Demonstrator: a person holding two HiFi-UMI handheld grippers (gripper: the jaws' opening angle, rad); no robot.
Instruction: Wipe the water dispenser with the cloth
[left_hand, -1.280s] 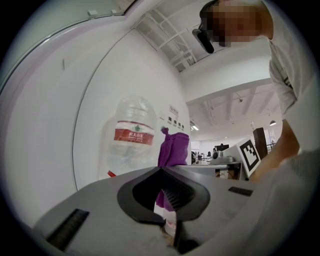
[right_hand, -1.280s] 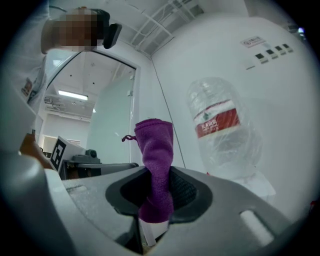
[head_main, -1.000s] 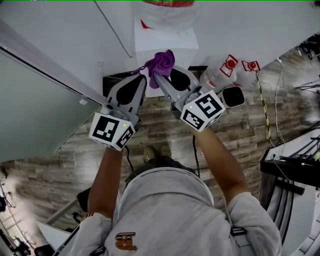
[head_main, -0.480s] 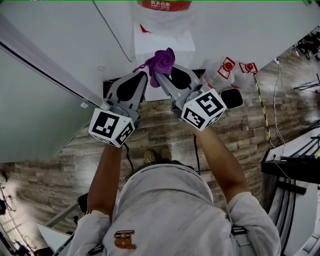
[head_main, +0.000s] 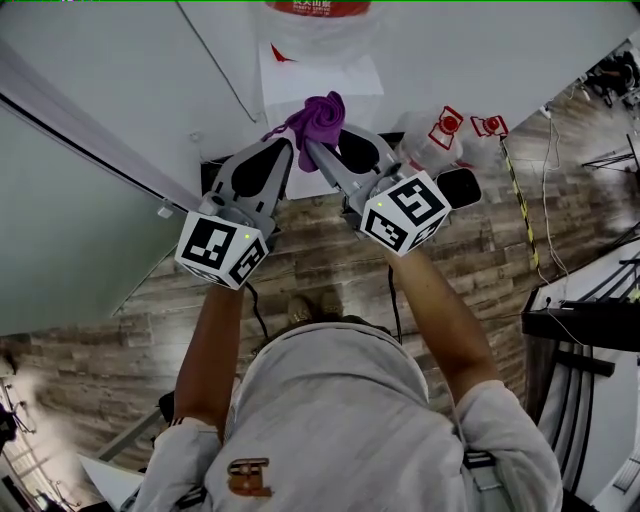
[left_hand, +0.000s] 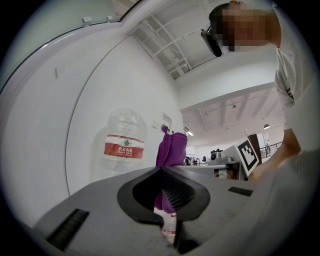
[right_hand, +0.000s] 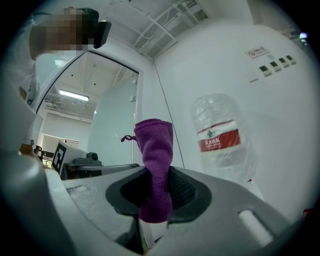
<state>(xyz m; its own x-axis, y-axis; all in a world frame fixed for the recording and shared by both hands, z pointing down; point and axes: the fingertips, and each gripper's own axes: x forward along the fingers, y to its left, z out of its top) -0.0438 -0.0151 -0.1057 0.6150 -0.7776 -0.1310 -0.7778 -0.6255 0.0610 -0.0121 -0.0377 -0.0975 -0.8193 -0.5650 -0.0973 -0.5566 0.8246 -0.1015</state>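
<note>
The white water dispenser (head_main: 322, 78) stands against the wall in front of me, with a clear bottle (left_hand: 122, 145) bearing a red label on top. My right gripper (head_main: 312, 150) is shut on a purple cloth (head_main: 320, 118), which sticks up bunched from between its jaws, just short of the dispenser's front. In the right gripper view the cloth (right_hand: 156, 160) rises from my right gripper (right_hand: 156, 172) with the bottle (right_hand: 220, 140) behind it. Beside it on the left, my left gripper (head_main: 285, 150) is shut, nothing showing between its jaws. In the left gripper view the cloth (left_hand: 171, 150) shows beyond my left gripper (left_hand: 161, 169).
Clear empty bottles with red labels (head_main: 445, 130) lie on the wood floor (head_main: 470, 260) right of the dispenser. A glass partition (head_main: 70, 200) runs along the left. Cables (head_main: 545, 180) trail on the floor at right, near dark equipment (head_main: 585, 330).
Both grippers and the cloth have drifted slightly up and left in the head view, closer to the dispenser. The grips are unchanged.
</note>
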